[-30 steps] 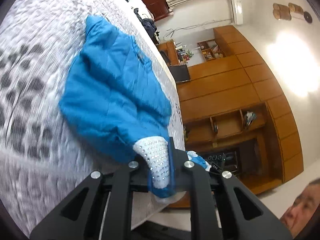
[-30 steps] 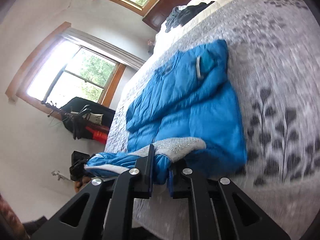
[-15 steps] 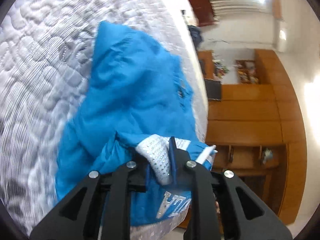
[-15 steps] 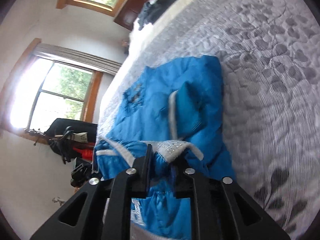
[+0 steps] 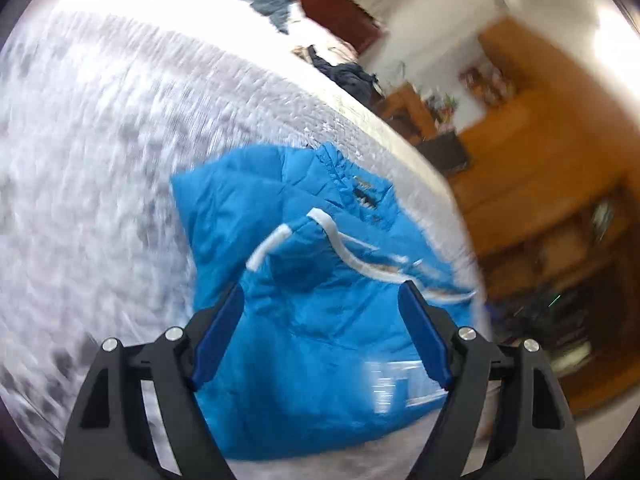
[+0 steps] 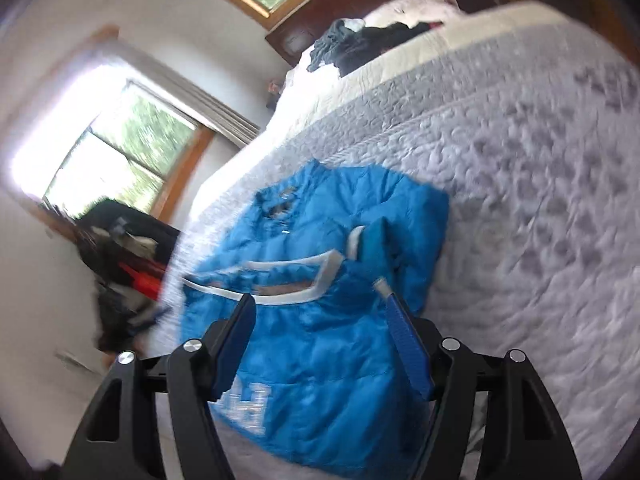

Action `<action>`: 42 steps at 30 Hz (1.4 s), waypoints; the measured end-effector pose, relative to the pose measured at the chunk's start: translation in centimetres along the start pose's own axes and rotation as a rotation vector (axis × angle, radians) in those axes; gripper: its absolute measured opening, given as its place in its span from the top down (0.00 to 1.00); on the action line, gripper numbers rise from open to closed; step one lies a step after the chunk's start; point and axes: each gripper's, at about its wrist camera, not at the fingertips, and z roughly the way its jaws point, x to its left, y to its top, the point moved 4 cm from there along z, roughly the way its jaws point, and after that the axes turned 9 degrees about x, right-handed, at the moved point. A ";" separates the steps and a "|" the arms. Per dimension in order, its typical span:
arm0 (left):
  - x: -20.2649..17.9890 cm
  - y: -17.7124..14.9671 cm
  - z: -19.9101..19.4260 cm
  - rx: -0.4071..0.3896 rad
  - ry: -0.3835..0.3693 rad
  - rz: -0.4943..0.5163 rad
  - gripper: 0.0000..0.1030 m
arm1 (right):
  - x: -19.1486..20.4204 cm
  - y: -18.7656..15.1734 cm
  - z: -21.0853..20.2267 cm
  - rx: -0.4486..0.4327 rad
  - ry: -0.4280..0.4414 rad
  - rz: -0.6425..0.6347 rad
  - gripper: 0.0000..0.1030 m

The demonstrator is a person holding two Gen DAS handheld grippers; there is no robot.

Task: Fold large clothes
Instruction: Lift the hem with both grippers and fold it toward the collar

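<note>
A bright blue padded jacket [image 5: 320, 304] with white trim lies folded over on itself on the grey quilted bed [image 5: 92, 168]. White lettering shows near its close edge. My left gripper [image 5: 320, 304] hovers open just above the jacket's near part, holding nothing. In the right wrist view the same jacket [image 6: 320, 360] fills the lower middle, its white-edged hem laid across the top. My right gripper [image 6: 320, 312] is open too, above the folded layer, with the cloth showing between its blue pads [image 6: 408, 344].
Dark clothes [image 6: 360, 48] are piled at the far end of the bed near the wooden headboard. Wooden cabinets and shelves [image 5: 560, 184] stand past the bed's edge. A window [image 6: 116, 160] and dark bags [image 6: 120, 248] are on the other side.
Both grippers have opened and let go of the jacket's grey hem after carrying it over onto the jacket. The folded part now rests on the lower layer, and both grippers have drawn back slightly.
</note>
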 end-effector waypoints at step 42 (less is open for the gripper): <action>-8.3 14.7 -5.7 -0.308 0.148 0.355 0.91 | 8.7 13.6 -2.7 -0.364 -0.261 -0.294 0.91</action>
